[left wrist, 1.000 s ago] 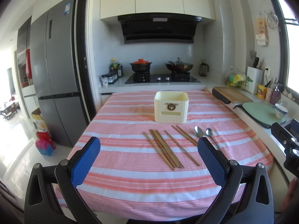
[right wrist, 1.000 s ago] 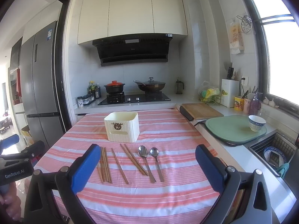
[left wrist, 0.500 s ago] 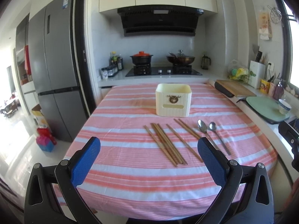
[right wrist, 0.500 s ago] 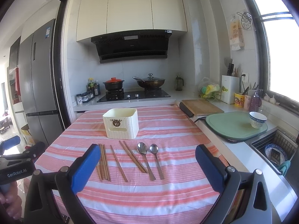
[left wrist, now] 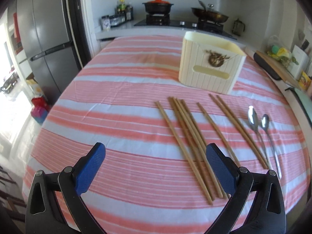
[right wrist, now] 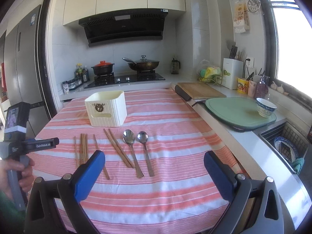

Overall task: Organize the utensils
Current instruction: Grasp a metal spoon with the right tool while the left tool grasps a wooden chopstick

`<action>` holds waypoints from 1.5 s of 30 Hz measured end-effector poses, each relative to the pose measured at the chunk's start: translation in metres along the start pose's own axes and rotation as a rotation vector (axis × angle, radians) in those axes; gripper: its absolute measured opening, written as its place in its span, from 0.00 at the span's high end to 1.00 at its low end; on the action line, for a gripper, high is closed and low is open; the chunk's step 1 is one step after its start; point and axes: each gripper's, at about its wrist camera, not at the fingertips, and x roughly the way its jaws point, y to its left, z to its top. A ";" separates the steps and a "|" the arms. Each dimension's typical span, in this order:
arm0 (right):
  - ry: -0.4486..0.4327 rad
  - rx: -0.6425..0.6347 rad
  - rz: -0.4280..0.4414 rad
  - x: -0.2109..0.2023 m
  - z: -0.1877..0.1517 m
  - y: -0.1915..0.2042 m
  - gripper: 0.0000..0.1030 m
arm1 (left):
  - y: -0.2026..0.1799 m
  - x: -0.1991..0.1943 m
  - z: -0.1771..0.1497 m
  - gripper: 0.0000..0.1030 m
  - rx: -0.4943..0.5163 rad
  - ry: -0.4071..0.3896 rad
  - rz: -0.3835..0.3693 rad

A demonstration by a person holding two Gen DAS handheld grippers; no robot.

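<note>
Several wooden chopsticks (left wrist: 192, 134) (right wrist: 83, 148) lie side by side on the pink striped tablecloth (left wrist: 120, 101). Two metal spoons (left wrist: 261, 132) (right wrist: 136, 150) lie to their right. A cream utensil box (left wrist: 211, 66) (right wrist: 106, 111) stands upright behind them. My left gripper (left wrist: 156, 167) is open and empty, low over the cloth, its right pad over the near ends of the chopsticks. My right gripper (right wrist: 155, 172) is open and empty near the table's front edge, just in front of the spoon handles. The left tool's body (right wrist: 17, 134) shows at the left of the right wrist view.
A stove with a red-lidded pot (right wrist: 103, 68) and a wok (right wrist: 143, 64) stands behind the table. On the right counter are a wooden board (right wrist: 200, 90), a green mat (right wrist: 239, 111) with a bowl (right wrist: 265, 107), and a sink (right wrist: 288, 146). A fridge (left wrist: 44, 44) stands left.
My left gripper has moved forward and tilted down over the near ends of the chopsticks. My right gripper has moved slightly closer to the spoons. Both stay open.
</note>
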 end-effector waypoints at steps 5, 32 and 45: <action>0.033 -0.014 -0.033 0.016 -0.002 -0.007 0.00 | -0.001 0.054 0.005 0.01 -0.040 0.066 0.076; 0.466 -0.355 0.208 0.252 -0.018 0.031 0.51 | 0.052 0.071 -0.010 0.00 0.172 0.143 0.093; 0.471 -0.313 0.250 0.282 0.004 0.031 0.44 | 0.037 0.091 0.015 0.01 0.348 0.207 0.082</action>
